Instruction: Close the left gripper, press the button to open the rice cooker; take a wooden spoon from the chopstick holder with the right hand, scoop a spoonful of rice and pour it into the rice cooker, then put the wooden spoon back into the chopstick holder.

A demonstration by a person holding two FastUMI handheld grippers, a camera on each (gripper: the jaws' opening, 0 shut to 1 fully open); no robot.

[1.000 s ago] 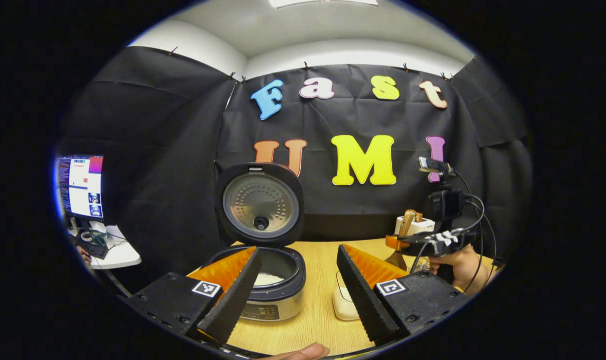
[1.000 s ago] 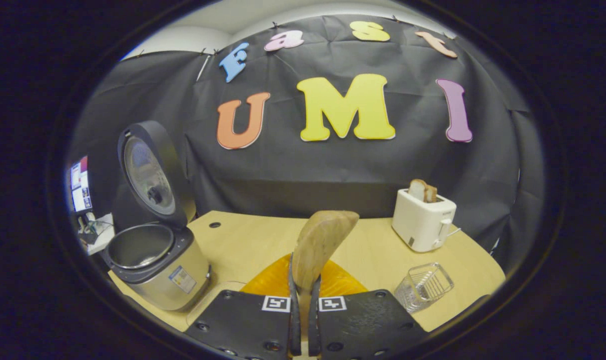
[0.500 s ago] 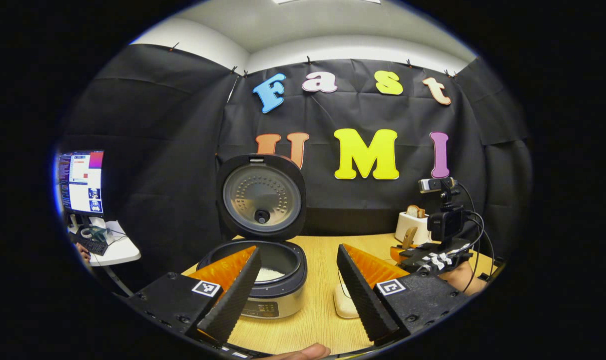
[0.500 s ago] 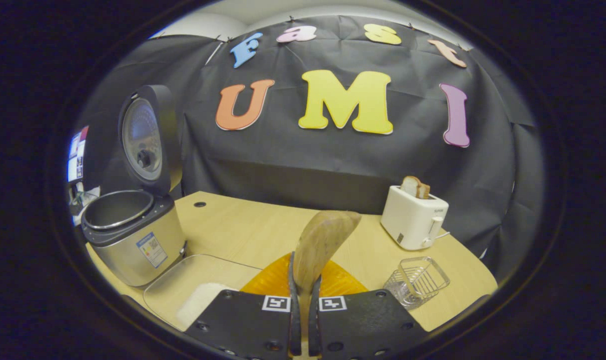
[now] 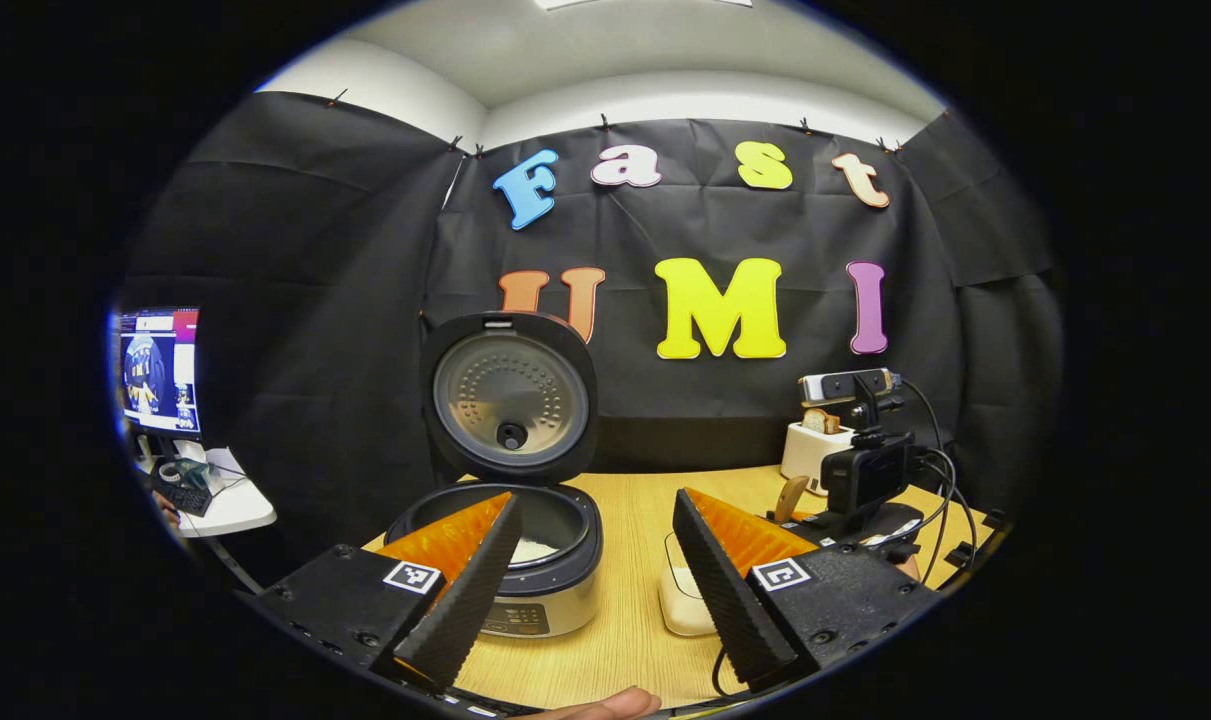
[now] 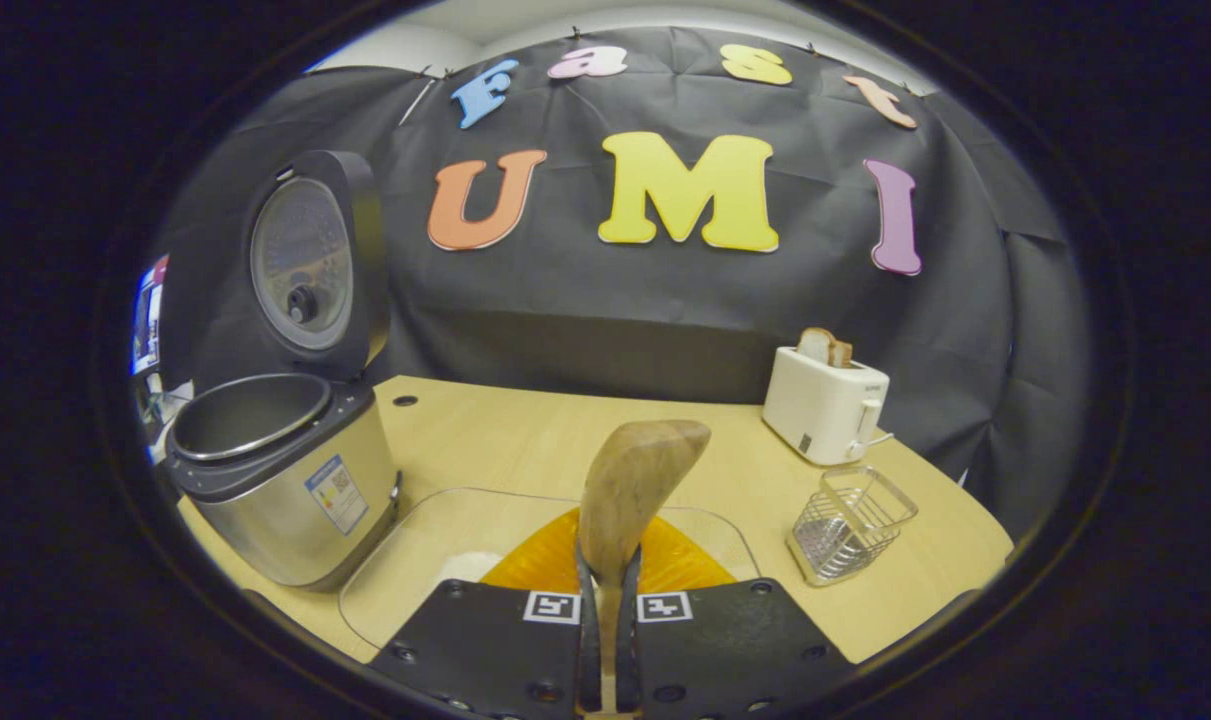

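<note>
left gripper view: left gripper [image 5: 595, 575] fingers spread apart, holding nothing, hovering over pale wooden surface [image 5: 630, 640]. silver rice cooker with black rim [image 5: 525, 560] just ahead, round lid upright, white rice low in pot. pouring looks done; step in hand judged as return of spoon.

right gripper view: right gripper [image 6: 606, 600] fingers clamped on light-brown wooden spoon [image 6: 633, 490], bowl raised, apparently empty. clear shallow tray [image 6: 405, 560] with white rice below. wire-mesh chopstick holder [image 6: 850, 522] to the right, near white toaster [image 6: 825, 405]. next: swing right, lower spoon upright into holder, release.
</note>
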